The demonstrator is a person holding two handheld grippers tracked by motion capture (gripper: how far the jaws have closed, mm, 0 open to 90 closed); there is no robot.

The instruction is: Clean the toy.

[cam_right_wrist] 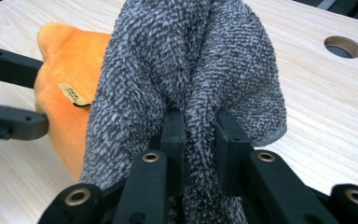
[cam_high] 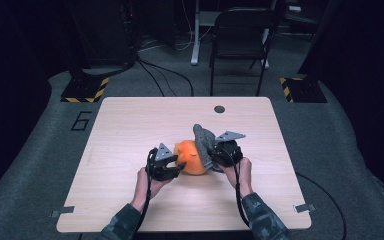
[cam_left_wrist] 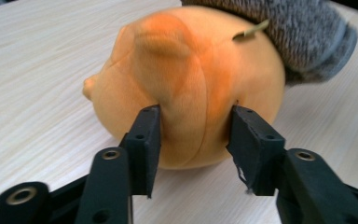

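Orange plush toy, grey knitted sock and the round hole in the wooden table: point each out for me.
Orange plush toy (cam_left_wrist: 186,79): left gripper view, on its rounded body.
Grey knitted sock (cam_right_wrist: 191,60): right gripper view, on the bunched fabric above the jaws.
Round hole in the wooden table (cam_right_wrist: 343,46): right gripper view, at its middle.

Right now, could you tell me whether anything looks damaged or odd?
Nothing looks damaged. The grey sock sits only partly over the orange plush toy, bunched where the right tool pinches it; a small tag sticks out of the plush toy.

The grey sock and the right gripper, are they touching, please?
Touching. In the right gripper view, the right gripper has its jaws pinched on a fold of the grey sock.
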